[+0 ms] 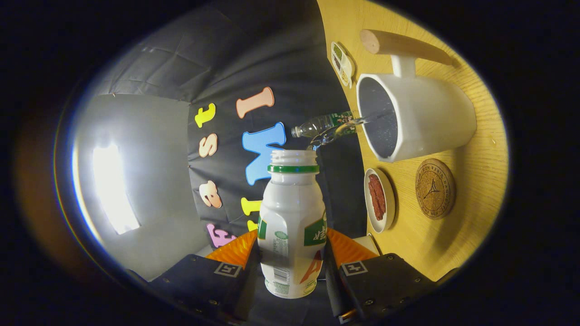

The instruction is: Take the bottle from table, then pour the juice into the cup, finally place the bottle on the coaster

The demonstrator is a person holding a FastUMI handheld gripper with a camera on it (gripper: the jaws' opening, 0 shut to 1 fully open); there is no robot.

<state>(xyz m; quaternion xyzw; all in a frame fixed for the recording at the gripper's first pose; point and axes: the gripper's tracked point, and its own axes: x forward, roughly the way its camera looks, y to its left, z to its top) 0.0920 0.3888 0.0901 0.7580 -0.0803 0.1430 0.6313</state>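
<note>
- Gripper (292,260): tilted hard to one side, rolled about its forward axis.
- Fingers (235,251): one on each side of the bottle (292,226), both pressed against its body.
- Jaws: partly closed, clamped.

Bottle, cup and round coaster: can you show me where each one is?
bottle (292,226), gripper view, on its white body between the jaws.
cup (435,115), gripper view, on its white outer wall.
coaster (435,188), gripper view, on its cork top, beside the cup.

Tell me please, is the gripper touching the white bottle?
Touching. In the gripper view, both fingers press against the sides of the white bottle, which sits clamped between them with no gap on either side.
</note>
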